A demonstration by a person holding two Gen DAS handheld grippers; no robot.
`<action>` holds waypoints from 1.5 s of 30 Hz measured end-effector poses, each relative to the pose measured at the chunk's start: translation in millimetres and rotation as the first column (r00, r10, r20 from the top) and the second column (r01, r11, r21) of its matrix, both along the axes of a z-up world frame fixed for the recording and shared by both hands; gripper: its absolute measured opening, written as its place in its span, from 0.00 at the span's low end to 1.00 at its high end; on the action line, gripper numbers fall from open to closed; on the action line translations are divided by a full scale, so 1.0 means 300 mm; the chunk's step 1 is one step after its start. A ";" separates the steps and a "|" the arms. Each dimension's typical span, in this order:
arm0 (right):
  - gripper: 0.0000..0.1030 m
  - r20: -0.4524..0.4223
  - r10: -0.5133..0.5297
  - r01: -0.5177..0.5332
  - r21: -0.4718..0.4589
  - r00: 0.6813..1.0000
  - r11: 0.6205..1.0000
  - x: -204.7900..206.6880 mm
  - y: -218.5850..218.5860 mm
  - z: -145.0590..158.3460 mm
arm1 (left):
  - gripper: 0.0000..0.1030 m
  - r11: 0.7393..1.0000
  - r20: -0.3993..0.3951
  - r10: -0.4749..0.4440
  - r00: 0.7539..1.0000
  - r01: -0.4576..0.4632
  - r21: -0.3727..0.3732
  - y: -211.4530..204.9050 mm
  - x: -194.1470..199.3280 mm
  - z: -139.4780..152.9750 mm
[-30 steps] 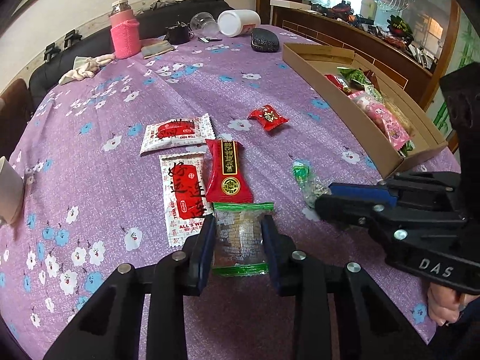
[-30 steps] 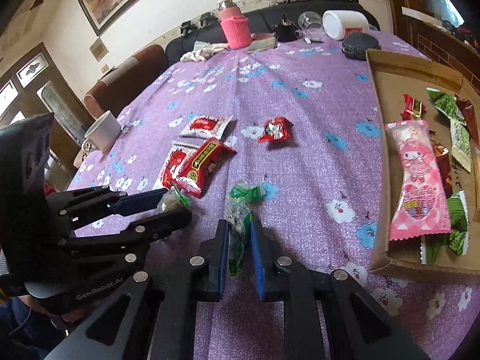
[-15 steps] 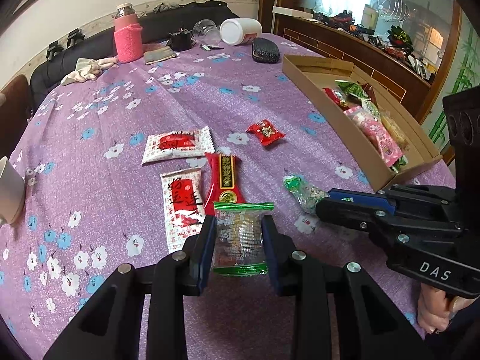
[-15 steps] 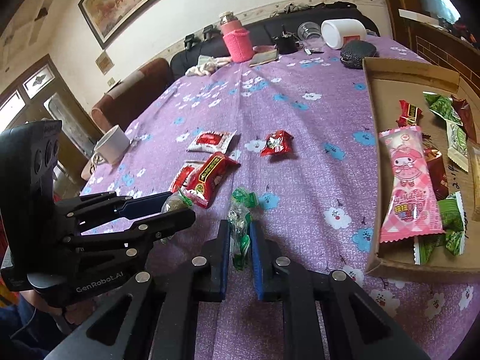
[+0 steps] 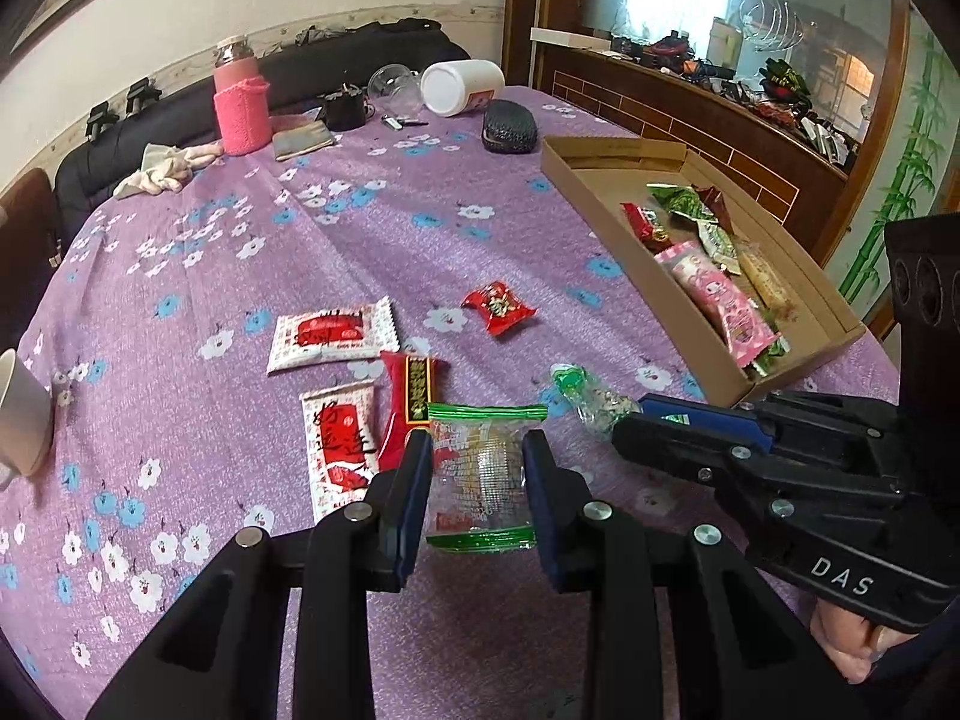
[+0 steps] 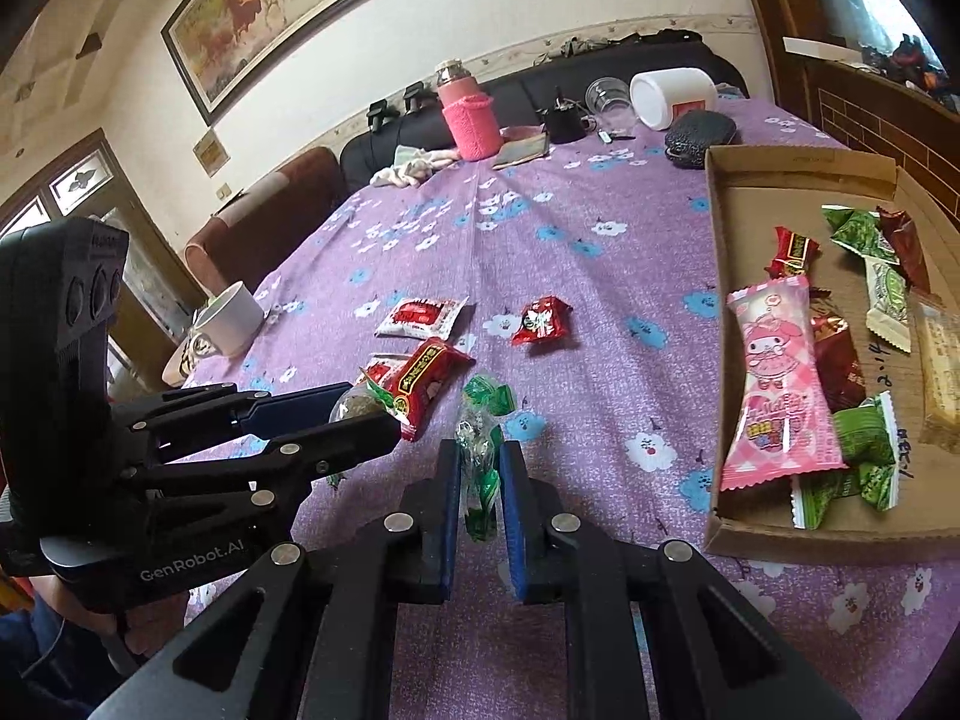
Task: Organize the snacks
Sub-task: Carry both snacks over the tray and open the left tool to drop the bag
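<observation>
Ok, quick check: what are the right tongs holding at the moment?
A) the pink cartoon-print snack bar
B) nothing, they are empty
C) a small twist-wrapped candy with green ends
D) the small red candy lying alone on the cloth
C: the right tongs are shut on the green twist-wrapped candy, while the pink snack bar lies in the cardboard box and the small red candy sits untouched on the tablecloth.

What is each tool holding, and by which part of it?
The left tool clamps the clear green-edged snack packet across its side edges. The right tool pinches the green twist-wrapped candy at its lower end.
</observation>
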State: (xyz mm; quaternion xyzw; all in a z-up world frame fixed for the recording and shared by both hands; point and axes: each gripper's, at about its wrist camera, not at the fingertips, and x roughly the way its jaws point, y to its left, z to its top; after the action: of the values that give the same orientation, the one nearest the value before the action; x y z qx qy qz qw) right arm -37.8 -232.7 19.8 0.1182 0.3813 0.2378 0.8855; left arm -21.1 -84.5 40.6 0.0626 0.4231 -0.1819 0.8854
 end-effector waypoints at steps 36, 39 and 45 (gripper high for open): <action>0.13 0.012 -0.479 0.477 0.069 0.878 0.876 -0.055 -0.553 0.022 | 0.29 0.959 0.040 -0.281 0.959 0.282 -0.029 -0.583 0.066 0.022; 0.14 -0.016 -0.503 0.503 0.087 0.864 0.860 -0.050 -0.577 0.013 | 0.29 0.959 0.032 -0.280 0.959 0.281 -0.041 -0.609 0.092 0.007; 0.15 -0.033 -0.531 0.532 0.094 0.846 0.842 -0.050 -0.590 0.009 | 0.29 0.956 0.052 -0.285 0.957 0.287 -0.063 -0.615 0.099 -0.004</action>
State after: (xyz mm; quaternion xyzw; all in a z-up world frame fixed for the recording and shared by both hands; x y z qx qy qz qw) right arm -52.8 -409.7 22.4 0.2636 0.3238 0.0014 0.9087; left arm 8.6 -269.1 39.3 0.0959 0.3842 -0.3214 0.8602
